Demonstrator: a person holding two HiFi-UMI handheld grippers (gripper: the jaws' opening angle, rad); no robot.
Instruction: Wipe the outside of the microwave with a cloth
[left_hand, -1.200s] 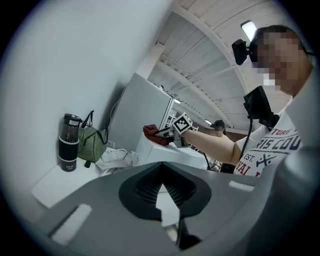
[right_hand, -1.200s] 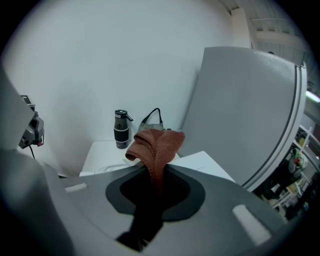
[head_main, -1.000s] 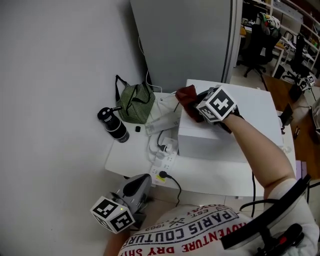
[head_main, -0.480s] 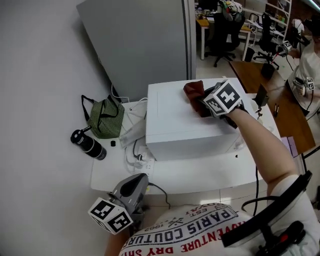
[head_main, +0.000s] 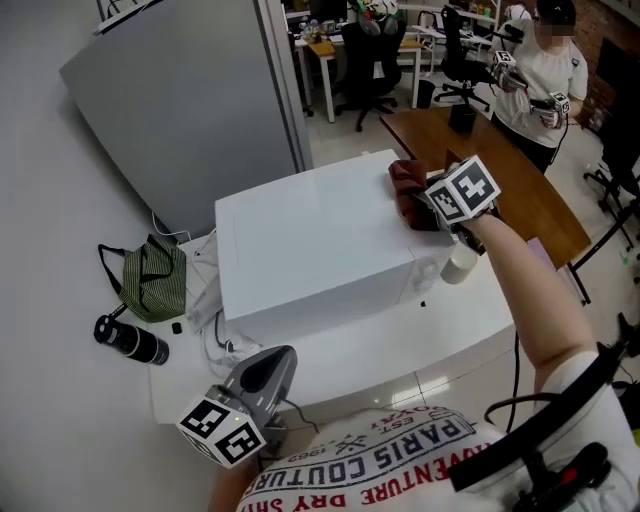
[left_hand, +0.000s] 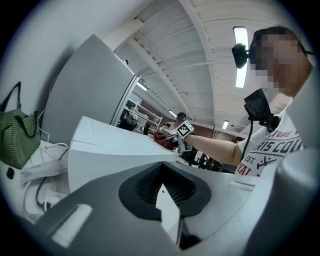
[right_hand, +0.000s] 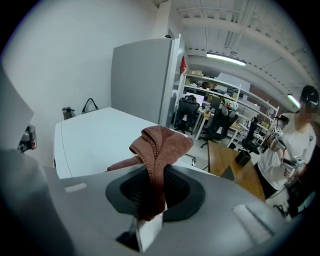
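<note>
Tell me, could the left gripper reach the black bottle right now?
Probably yes. The left gripper hangs by the table's near edge, the black bottle sits to its left, and nothing stands between them; the microwave is off to the right. Its shut jaws would need opening.

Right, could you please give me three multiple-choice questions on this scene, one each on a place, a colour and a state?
1. Where is the cloth? A in the green bag; B on top of the microwave; C on the table.
2. What colour is the cloth? A blue; B white; C reddish brown.
3. How is the right gripper? A open, empty; B shut on the cloth; C shut on a bottle.
Answers: B, it lies by the top's far right corner; C, seen in both views; B, the cloth is pinched between its jaws.
</note>
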